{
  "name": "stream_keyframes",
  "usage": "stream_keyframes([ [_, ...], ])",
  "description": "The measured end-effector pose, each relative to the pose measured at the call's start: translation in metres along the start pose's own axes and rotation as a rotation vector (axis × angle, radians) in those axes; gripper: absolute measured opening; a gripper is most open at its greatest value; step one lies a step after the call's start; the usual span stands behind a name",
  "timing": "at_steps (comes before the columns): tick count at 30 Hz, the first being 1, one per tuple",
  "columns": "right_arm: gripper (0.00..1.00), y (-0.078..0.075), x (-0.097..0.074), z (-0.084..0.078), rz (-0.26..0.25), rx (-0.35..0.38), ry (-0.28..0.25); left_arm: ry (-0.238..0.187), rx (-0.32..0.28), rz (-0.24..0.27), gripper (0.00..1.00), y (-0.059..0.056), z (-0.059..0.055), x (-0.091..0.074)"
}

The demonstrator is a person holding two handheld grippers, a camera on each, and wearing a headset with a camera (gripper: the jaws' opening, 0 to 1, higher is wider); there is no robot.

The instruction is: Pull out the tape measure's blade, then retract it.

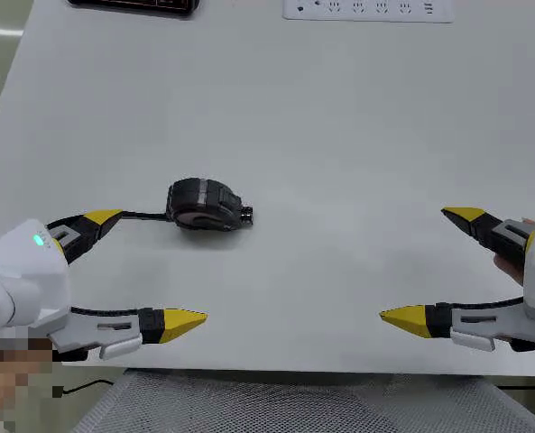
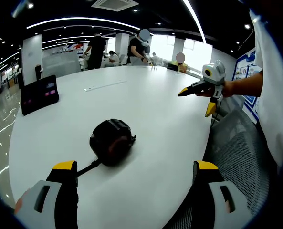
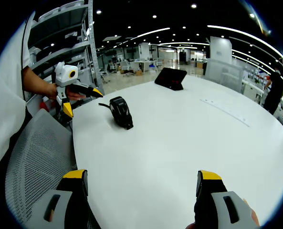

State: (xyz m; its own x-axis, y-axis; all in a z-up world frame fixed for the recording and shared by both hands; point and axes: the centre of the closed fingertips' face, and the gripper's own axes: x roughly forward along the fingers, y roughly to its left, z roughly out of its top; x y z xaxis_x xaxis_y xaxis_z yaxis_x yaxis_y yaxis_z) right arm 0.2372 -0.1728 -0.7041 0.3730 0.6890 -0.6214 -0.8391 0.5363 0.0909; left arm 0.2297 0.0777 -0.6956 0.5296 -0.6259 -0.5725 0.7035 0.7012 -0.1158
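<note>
The tape measure (image 1: 204, 207) lies on the white table (image 1: 357, 126), a bit left of the middle, with its blade all inside. A thin black strap (image 1: 142, 216) runs from it toward one tip of my left tongs (image 1: 161, 266). These tongs are spread wide and hold nothing. My right tongs (image 1: 413, 264) are spread wide too, well off to the other side. The little end hook (image 1: 246, 214) seems to point right, but it is too small to be sure. The tape measure sits loose, so a bad pinch could push it away. The hook could slip from my tips, and the blade would snap back fast.
</note>
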Motion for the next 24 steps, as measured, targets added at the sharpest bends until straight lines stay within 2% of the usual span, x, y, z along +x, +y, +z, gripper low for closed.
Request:
stream_keyframes([
  [3, 0.93, 0.0, 0.0005, 0.0007, -0.001, -0.002, -0.001, -0.016, 0.017, 0.0, 0.99, 0.0, 0.0028, -0.0002],
  [6, 0.93, -0.0005, 0.0008, 0.0012, -0.002, -0.003, -0.001, -0.002, 0.007, 0.008, 0.99, 0.0019, 0.0008, -0.0005],
  [24, 0.93, 0.0008, 0.002, 0.0005, 0.002, -0.002, 0.004, 0.001, 0.016, 0.002, 0.99, 0.0003, -0.0006, 0.0004],
])
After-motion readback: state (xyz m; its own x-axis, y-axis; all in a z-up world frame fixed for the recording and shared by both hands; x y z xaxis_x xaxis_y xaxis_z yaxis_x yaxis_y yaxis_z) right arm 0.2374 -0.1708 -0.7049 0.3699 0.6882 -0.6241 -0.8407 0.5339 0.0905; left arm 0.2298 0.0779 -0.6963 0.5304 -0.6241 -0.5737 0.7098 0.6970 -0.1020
